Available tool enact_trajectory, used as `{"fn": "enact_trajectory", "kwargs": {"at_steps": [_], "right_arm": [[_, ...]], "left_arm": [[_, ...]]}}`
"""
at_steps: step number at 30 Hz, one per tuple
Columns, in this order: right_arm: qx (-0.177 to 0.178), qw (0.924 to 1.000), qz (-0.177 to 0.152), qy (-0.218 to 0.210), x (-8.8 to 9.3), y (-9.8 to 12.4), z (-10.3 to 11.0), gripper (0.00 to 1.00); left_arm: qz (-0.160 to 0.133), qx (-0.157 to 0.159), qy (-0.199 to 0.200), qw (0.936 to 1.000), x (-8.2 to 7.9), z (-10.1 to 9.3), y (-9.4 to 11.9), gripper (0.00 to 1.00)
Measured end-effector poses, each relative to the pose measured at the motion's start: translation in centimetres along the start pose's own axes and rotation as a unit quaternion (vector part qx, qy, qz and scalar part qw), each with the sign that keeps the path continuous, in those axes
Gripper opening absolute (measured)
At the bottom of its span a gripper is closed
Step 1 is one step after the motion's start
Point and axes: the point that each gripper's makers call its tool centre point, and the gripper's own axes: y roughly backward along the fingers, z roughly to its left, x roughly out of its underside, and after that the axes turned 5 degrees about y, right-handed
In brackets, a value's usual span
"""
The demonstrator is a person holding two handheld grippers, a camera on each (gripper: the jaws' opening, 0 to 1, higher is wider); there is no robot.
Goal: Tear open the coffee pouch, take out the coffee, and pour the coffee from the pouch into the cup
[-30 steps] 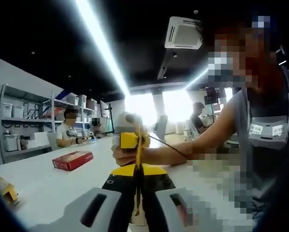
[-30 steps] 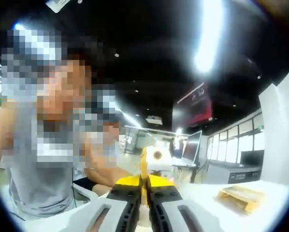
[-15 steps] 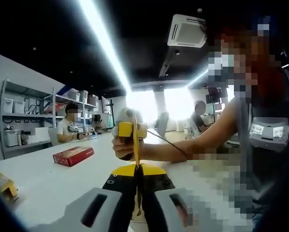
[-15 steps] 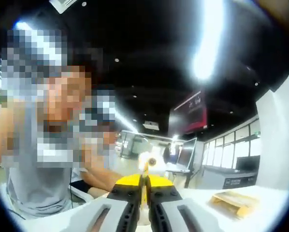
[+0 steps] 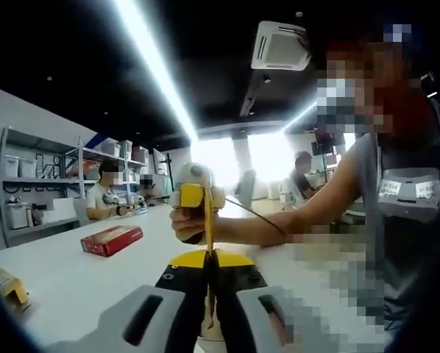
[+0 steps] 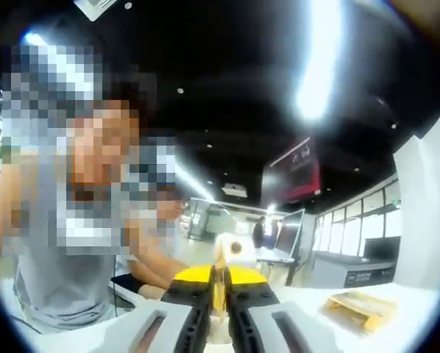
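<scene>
yellow and thin, the coffee pouch (image 5: 208,220) stands edge-on between the jaws of the left gripper (image 5: 210,283), which are pressed together on it just above a white tabletop (image 5: 73,279). its upper end reaches the right gripper (image 5: 193,197), held in the person's hand (image 5: 187,229) straight ahead. in the right gripper view the right gripper (image 6: 218,294) has its jaws likewise closed on the pouch's yellow edge (image 6: 218,288), with the left gripper (image 6: 233,248) beyond it. something pale, possibly the cup (image 6: 218,331), sits low between the jaws, too hidden to be sure. a red box (image 5: 111,240) lies on the tabletop to the left, and a torn yellowish packet (image 6: 357,307) rests well apart to the right.
</scene>
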Motion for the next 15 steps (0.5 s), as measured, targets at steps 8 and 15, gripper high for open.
{"fn": "enact_trajectory", "kwargs": {"at_steps": [8,15], "right_arm": [[-0.017,0.9995,0.023,0.013,2.6,-2.1,1.0,0.16],[-0.007,0.9994,0.033,0.011,3.5,-2.7,1.0,0.09]], "left_arm": [[-0.005,0.025,0.027,0.9993,0.0,-0.5,-0.1,0.05],[0.001,0.019,0.029,0.9994,0.3,-0.2,-0.2,0.06]]}}
